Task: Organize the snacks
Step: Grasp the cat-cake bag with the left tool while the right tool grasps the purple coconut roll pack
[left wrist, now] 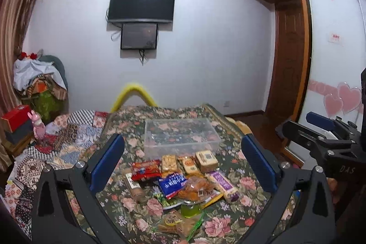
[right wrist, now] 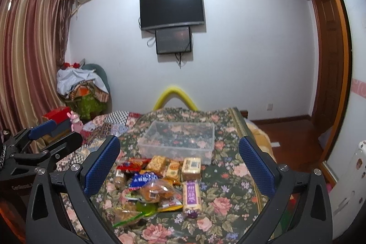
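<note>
Several snack packs lie in a heap on the floral cloth [left wrist: 228, 228]: a red pack [left wrist: 145, 169], a blue pack [left wrist: 172, 183], an orange bag [left wrist: 196, 189], a purple-label bar [left wrist: 223, 183] and a beige box [left wrist: 205, 160]. An empty clear plastic box [left wrist: 183, 136] stands just behind them. My left gripper [left wrist: 183, 166] is open and empty, above the heap. My right gripper [right wrist: 179, 165] is open and empty, above the same heap: purple bar [right wrist: 192, 194], blue pack [right wrist: 143, 178], clear box [right wrist: 178, 140]. Each gripper shows at the other view's edge, the right one [left wrist: 320, 127] and the left one [right wrist: 50, 129].
The cloth covers a bed with a patchwork quilt [left wrist: 66, 138] on its left. A red box [left wrist: 16, 117] and a pink toy [left wrist: 37, 127] stand at left. A wardrobe [left wrist: 331, 49] stands at right. A TV [left wrist: 141, 5] hangs on the far wall.
</note>
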A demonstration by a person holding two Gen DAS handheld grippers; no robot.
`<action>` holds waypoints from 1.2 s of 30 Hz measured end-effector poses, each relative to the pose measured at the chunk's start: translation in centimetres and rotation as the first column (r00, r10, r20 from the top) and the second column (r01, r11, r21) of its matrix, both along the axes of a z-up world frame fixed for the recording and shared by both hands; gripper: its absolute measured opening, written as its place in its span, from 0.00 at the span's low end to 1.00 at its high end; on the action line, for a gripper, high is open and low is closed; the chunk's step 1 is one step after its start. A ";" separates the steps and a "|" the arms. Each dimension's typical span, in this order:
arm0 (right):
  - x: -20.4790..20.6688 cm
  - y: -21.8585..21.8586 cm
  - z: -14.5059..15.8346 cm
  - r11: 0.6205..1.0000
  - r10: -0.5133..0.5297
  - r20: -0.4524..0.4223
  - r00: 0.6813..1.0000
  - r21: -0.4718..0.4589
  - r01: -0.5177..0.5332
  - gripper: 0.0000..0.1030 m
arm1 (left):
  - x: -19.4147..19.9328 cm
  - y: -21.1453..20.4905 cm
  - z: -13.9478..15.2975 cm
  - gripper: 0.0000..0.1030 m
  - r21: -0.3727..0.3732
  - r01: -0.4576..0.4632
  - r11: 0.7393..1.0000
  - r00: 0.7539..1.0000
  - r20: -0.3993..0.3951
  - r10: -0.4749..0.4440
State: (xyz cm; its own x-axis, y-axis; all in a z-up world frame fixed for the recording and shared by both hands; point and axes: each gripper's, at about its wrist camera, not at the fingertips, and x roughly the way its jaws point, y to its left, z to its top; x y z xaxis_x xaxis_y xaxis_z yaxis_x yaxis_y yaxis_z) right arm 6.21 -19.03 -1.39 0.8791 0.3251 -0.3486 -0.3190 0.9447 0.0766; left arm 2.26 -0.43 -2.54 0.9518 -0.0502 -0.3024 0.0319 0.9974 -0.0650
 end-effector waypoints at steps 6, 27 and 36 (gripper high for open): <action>1.2 -0.7 -2.6 1.000 0.006 -0.087 0.996 -0.023 -0.008 1.00 | 2.5 1.0 -3.0 0.84 0.009 0.012 1.000 0.990 -0.138 -0.011; 6.4 -1.8 -11.6 0.997 -0.007 -0.398 0.917 -0.070 -0.023 0.97 | 8.4 1.3 -16.2 0.80 -0.082 0.048 0.995 0.809 -0.581 -0.087; 7.9 -2.1 -14.3 0.998 -0.009 -0.482 0.876 -0.065 -0.025 0.97 | 8.9 -0.1 -17.8 0.89 -0.093 0.072 0.993 0.781 -0.614 -0.114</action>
